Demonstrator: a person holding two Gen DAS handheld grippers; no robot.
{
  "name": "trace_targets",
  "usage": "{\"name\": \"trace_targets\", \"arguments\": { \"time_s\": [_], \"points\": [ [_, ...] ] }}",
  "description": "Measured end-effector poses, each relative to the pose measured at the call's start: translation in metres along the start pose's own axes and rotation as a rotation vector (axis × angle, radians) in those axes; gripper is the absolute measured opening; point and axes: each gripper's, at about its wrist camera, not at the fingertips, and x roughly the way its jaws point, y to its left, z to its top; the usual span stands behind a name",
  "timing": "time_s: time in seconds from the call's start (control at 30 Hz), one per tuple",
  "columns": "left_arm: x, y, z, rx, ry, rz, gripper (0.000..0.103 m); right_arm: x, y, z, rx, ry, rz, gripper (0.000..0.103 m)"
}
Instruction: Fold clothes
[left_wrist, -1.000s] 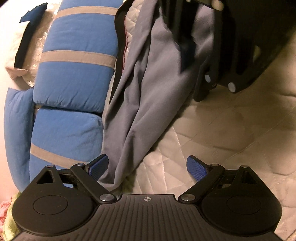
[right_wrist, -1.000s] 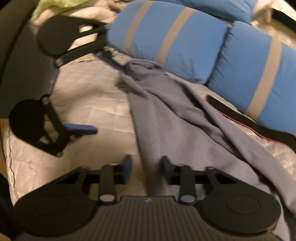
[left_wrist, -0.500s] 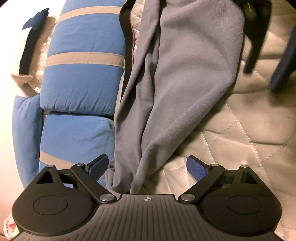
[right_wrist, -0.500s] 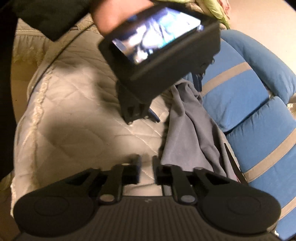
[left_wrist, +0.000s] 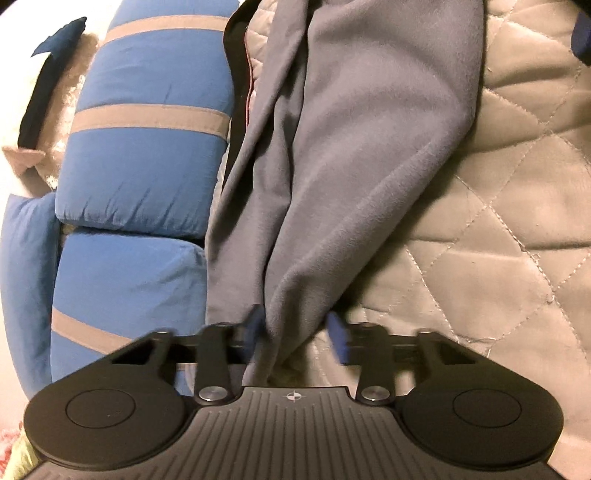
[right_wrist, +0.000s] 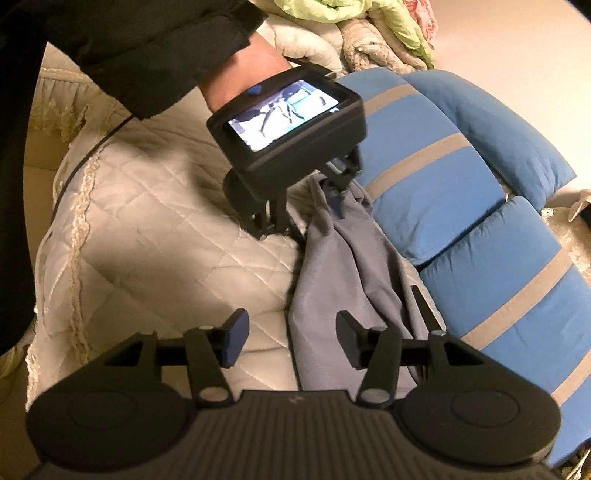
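A: Nearest in the left wrist view, the left gripper (left_wrist: 297, 332) has its jaws closing, narrow now, with a bunched end of the grey garment (left_wrist: 354, 147) between them; motion blur hides whether the pads already press it.

B: In the right wrist view the right gripper (right_wrist: 291, 341) is at the lower middle, its jaws opening. The garment's near edge lies between them, and neither pad touches it.

A: And how does the garment lie?

B: Long and narrow on the quilted bed (right_wrist: 147, 229). In the right wrist view its long axis runs from the lower middle up to the centre, where the left gripper (right_wrist: 334, 195) meets its far end.

A: In mine it runs from the bottom centre to the top edge, beside the blue striped pillows (left_wrist: 147, 147) at left.

B: Only my view shows the hand (right_wrist: 243, 72), the dark sleeve (right_wrist: 129, 44) and the lit screen (right_wrist: 284, 110) on the left gripper. Farther off, upper right, lies heaped green bedding (right_wrist: 369, 14).
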Motion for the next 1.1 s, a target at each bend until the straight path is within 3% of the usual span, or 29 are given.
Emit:
{"name": "trace_targets", "arguments": {
  "time_s": [0.07, 0.23, 0.57, 0.73, 0.9, 1.1],
  "points": [
    [0.000, -0.002, -0.001, 0.001, 0.012, -0.003, 0.014, -0.001, 0.002, -0.003, -0.011, 0.011, -0.013, 0.069],
    [-0.004, 0.001, -0.006, 0.009, 0.099, -0.004, 0.003, -0.003, 0.006, -0.011, -0.012, 0.050, -0.048, 0.073],
    [-0.026, -0.007, -0.021, -0.053, 0.097, -0.018, 0.002, -0.009, 0.015, -0.027, -0.018, 0.110, -0.145, 0.078],
    [-0.036, -0.024, -0.024, -0.005, 0.092, 0.006, 0.002, -0.015, 0.020, -0.035, -0.028, 0.123, -0.189, 0.080],
    [-0.048, -0.061, -0.025, 0.116, 0.117, 0.065, 0.002, -0.021, 0.019, -0.041, -0.028, 0.134, -0.221, 0.086],
    [-0.069, -0.073, -0.022, 0.126, 0.127, 0.094, 0.002, -0.024, 0.018, -0.041, -0.021, 0.145, -0.229, 0.088]
  ]
}}
